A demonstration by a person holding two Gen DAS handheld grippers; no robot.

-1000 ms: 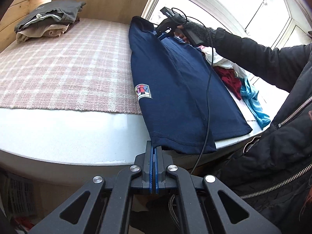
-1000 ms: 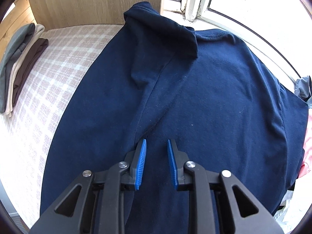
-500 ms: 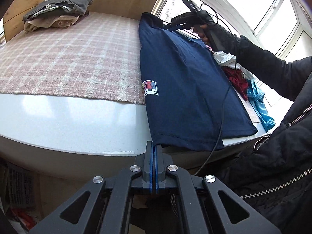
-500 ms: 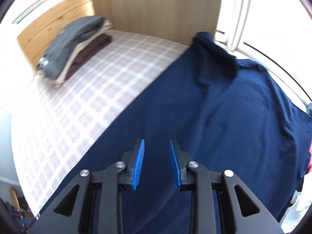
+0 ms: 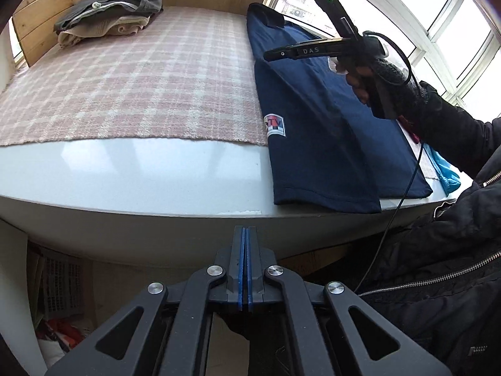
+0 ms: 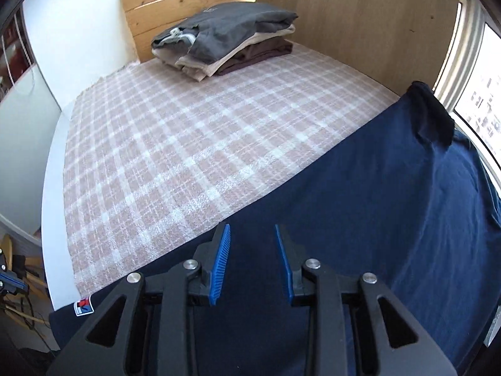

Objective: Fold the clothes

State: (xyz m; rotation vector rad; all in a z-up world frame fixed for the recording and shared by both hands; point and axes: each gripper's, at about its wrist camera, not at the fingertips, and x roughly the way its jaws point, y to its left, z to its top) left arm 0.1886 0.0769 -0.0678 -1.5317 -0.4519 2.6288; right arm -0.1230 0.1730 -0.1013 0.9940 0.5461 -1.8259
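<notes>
**Navy shirt half-folded at the table's right edge, both tools empty**

At far left sits a stack of folded clothes, grey on top of cream and brown, against the wooden panel. A pink checked cloth covers most of the white table, rough enough to keep fabric from sliding.

The left gripper hangs below the table's front edge, pads pressed together with nothing between them. Right of it lies the navy T-shirt, lengthwise on the table, one side already folded over the body, a small logo patch at its left edge and its hem overhanging the front. It looks light, limp knit: it will sag and crease if lifted from one point, so the hem corners or the folded edge seem the best places to pinch.

The right gripper hovers over the shirt, jaws partly apart and opening, holding nothing. Bright windows and loose coloured garments lie furthest right.
</notes>
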